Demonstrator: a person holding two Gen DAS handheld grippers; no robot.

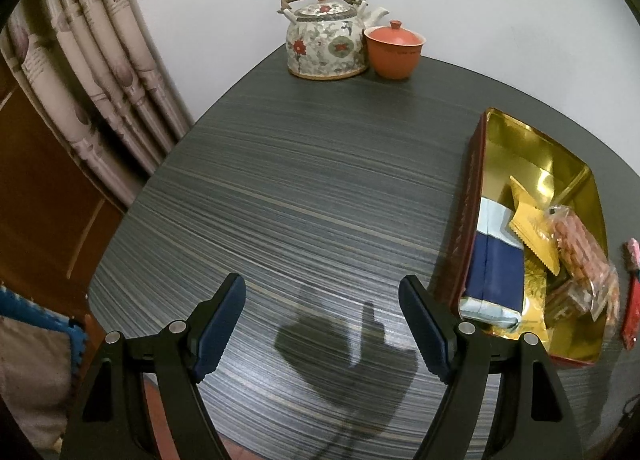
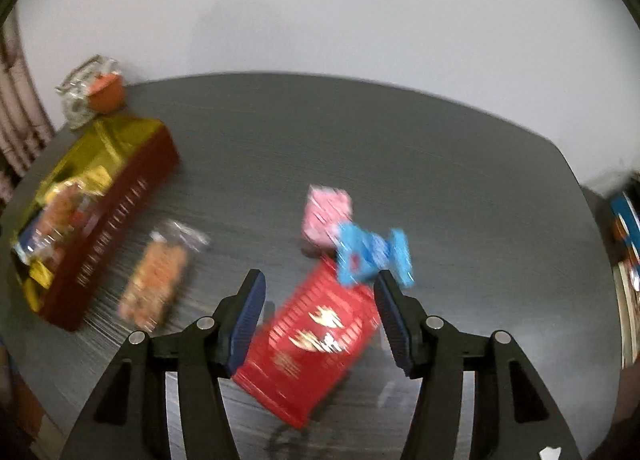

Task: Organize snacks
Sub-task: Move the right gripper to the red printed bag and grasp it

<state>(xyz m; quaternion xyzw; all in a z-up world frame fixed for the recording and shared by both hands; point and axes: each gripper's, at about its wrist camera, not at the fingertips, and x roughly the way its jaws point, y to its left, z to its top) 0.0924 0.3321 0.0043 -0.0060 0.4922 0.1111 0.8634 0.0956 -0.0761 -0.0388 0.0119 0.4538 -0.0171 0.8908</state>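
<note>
Counter (image 1: pixel 280 180) of dark striped wood carries everything. Gift tin (image 1: pixel 472 196), red outside and gold inside, sits at its right side holding a blue-and-white pack (image 1: pixel 496 260), a yellow sachet (image 1: pixel 532 228) and a clear bag of orange snacks (image 1: pixel 580 252). Floral teapot (image 1: pixel 326 42) and lidded orange cup (image 1: pixel 394 50) stand touching at the far edge. Left hand-held gripper (image 1: pixel 322 324) hangs spread over bare wood. Right hand-held gripper (image 2: pixel 320 320), jaws apart and blurred, brackets a red packet (image 2: pixel 316 340); blue (image 2: pixel 372 252) and pink (image 2: pixel 326 212) sweets lie beyond, another snack bag (image 2: pixel 154 284) beside the tin.
</note>
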